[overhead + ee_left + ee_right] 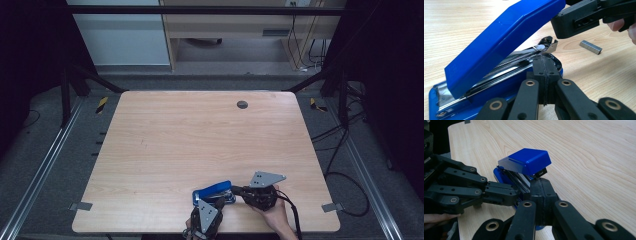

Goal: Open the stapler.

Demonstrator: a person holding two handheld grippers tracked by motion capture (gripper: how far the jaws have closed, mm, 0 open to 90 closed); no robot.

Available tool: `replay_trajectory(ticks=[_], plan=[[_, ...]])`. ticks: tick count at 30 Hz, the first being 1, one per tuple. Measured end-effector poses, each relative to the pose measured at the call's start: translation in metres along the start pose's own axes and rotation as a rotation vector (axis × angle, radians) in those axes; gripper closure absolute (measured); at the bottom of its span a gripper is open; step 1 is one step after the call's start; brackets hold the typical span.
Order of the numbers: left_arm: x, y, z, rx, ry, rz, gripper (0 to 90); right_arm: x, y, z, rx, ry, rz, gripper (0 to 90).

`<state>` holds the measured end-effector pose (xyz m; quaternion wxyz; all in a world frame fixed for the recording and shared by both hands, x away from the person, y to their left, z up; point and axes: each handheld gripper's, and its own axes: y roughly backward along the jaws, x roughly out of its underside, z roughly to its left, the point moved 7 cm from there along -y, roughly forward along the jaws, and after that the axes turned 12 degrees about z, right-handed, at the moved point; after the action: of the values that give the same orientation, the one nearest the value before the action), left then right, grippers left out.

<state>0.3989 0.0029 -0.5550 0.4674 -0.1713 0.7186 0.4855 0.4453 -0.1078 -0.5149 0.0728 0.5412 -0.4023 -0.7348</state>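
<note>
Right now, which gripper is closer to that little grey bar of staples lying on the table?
The right gripper. It props up the blue stapler's lid just above the staple strip. The left gripper sits shut against the stapler's base, farther away.

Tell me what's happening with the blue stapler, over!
Both grippers shut: left gripper against the stapler's base, right gripper under the raised lid. Blue stapler open, magazine showing. Staple strip loose on table. Nothing in the way.
</note>
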Motion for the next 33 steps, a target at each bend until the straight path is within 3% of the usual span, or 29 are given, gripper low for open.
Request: replay_trajectory(ticks=[9,13,17,24,33], plan=[[-0.0011,-0.0025,-0.0027,0.016,-0.009,0.007,89.4,-0.0009,-0.001,0.0007,-0.003,-0.001,-0.003,90.0],[-0.0013,-0.0034,-0.0049,-0.021,-0.036,0.005,89.5,-0.0013,-0.0011,0.001,-0.003,0.0,-0.004,90.0],[-0.0025,-0.0039,-0.0038,-0.016,-0.012,0.014,89.4,-0.0013,-0.0011,0.001,-0.003,0.0,-0.005,90.0],[-0.0022,-0.0045,-0.0047,-0.066,-0.035,-0.001,89.4,-0.0015,-0.0012,0.0012,0.0,0.001,-0.006,90.0],[-0.0021,-0.005,-0.0061,-0.024,-0.049,0.01,89.5,-0.0025,-0.001,0.0012,-0.004,0.002,-0.012,90.0]])
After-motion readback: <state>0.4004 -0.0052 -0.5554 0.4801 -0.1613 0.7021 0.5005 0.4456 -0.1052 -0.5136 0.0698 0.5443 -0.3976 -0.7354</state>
